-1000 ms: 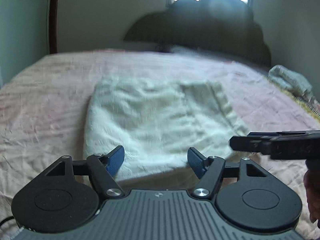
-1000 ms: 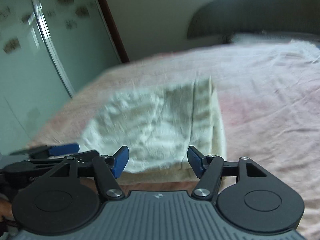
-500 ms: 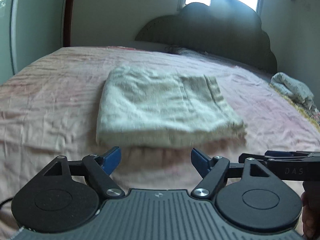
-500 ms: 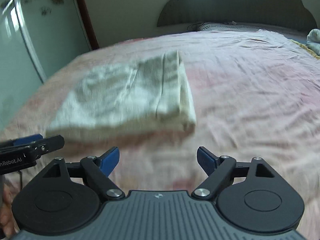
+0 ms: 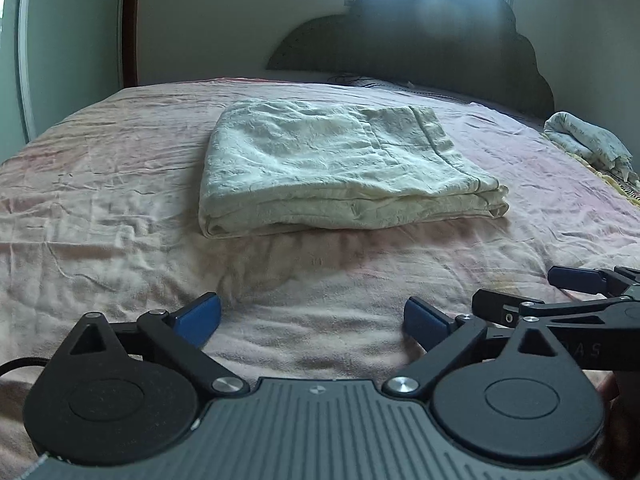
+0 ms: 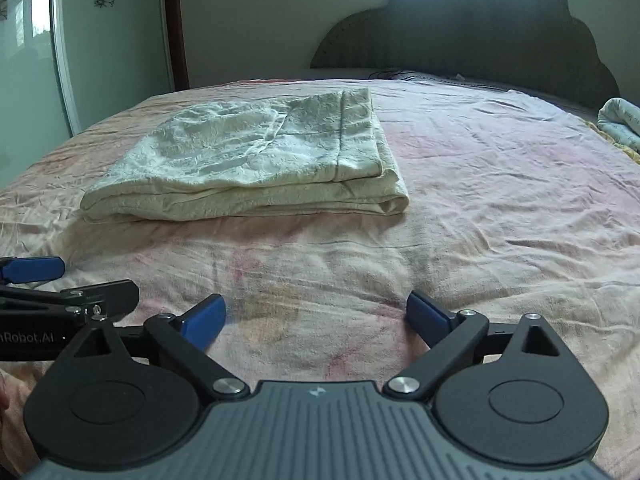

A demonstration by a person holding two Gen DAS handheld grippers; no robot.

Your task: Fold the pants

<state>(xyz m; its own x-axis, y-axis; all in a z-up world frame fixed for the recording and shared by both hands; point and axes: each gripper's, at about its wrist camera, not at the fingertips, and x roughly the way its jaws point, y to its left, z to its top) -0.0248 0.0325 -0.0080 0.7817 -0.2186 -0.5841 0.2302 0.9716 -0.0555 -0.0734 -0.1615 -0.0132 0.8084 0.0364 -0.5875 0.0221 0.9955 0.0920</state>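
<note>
The cream pants (image 5: 336,168) lie folded into a flat rectangular stack in the middle of the pink bed; they also show in the right wrist view (image 6: 256,164). My left gripper (image 5: 312,318) is open and empty, low over the sheet well short of the stack's near edge. My right gripper (image 6: 316,316) is open and empty, also short of the stack. Each gripper shows side-on in the other's view: the right one (image 5: 576,292) at the right edge, the left one (image 6: 48,288) at the left edge.
The pink bedsheet (image 5: 100,208) is wrinkled all around the stack. A dark headboard (image 5: 432,36) stands at the far end. A rolled patterned cloth (image 5: 588,144) lies at the bed's far right. A glass door (image 6: 96,40) stands left of the bed.
Both grippers have drawn back from the folded pants toward the bed's near edge. The stack now lies farther off and has not moved.
</note>
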